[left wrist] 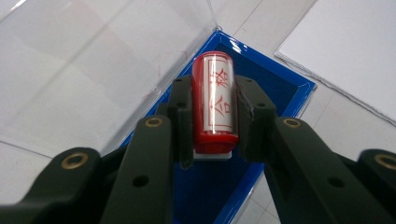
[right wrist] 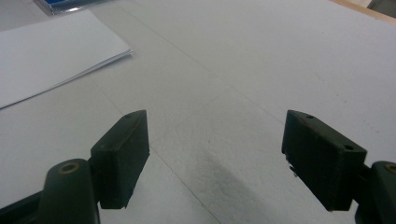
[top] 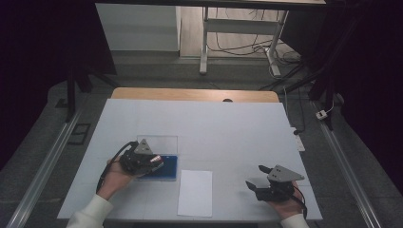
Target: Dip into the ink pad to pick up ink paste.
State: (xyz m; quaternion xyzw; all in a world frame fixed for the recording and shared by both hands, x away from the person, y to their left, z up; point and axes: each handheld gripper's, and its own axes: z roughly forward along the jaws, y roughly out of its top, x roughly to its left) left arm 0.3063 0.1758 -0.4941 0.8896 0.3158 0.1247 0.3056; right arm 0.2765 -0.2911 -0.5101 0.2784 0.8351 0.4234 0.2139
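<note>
At the left of the high view, the left gripper (top: pixel 153 164) hangs over the near part of a blue ink-pad case (top: pixel 167 174) whose clear lid (top: pixel 161 142) lies folded open on the far side. In the left gripper view its jaws are clamped on a red cylindrical stamp (left wrist: pixel 214 103) with red characters on a white label; the stamp sits between the two pads, its white base toward the camera and its far end pointing down into the dark blue well of the case (left wrist: pixel 261 93). Whether the stamp face touches the pad itself I cannot tell, since the stamp body hides the contact.

Just right of the case, near the front edge of the white table (top: pixel 228 128), lies a small stack of white paper (top: pixel 195 192), blank as far as the pictures show. It appears at the upper right of the left gripper view (left wrist: pixel 345 51) and at the upper left of the right gripper view (right wrist: pixel 51 51).

Farther right, the right gripper (top: pixel 259 178) rests low over bare table, well apart from the paper; its jaws stand wide apart with nothing between them (right wrist: pixel 215 158).

As I judge it, the job is stamping the paper. Done: the case is open and the stamp is picked up and brought to the ink. Left: finishing the inking, carrying the stamp across to the sheet, pressing the mark, and setting the stamp down. The free gripper may be needed to steady the paper
</note>
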